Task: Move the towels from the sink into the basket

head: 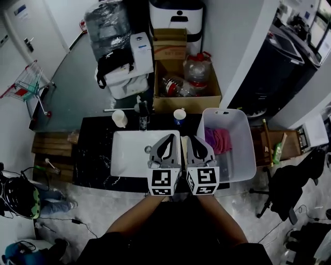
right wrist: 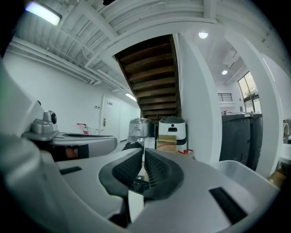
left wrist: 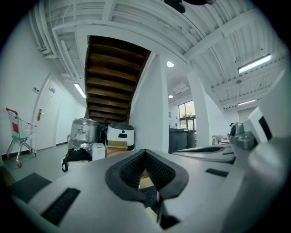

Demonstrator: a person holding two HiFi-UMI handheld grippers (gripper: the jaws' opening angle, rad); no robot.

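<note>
The white sink (head: 129, 155) was seen at the left. Over its right rim the left gripper (head: 167, 140) was held pinched together, nothing gripped. The right gripper (head: 196, 140) was likewise closed and empty. Pink towels (head: 218, 138) were seen lying in the basket (head: 244, 150).

White walls throughout; grey floor (head: 77, 88). Dark marbled worktop (head: 93, 160) noted. Beyond its far edge stand an open cardboard box (head: 186, 103) of plastic bottles and a white appliance (head: 176, 15). Shopping trolley (head: 28, 83) off the worktop's far-left corner. Wooden staircase (left wrist: 113, 77) rises overhead. Ceiling strip light (left wrist: 254, 63) lit. Window (left wrist: 186, 113) in the distance, daylight showing.
</note>
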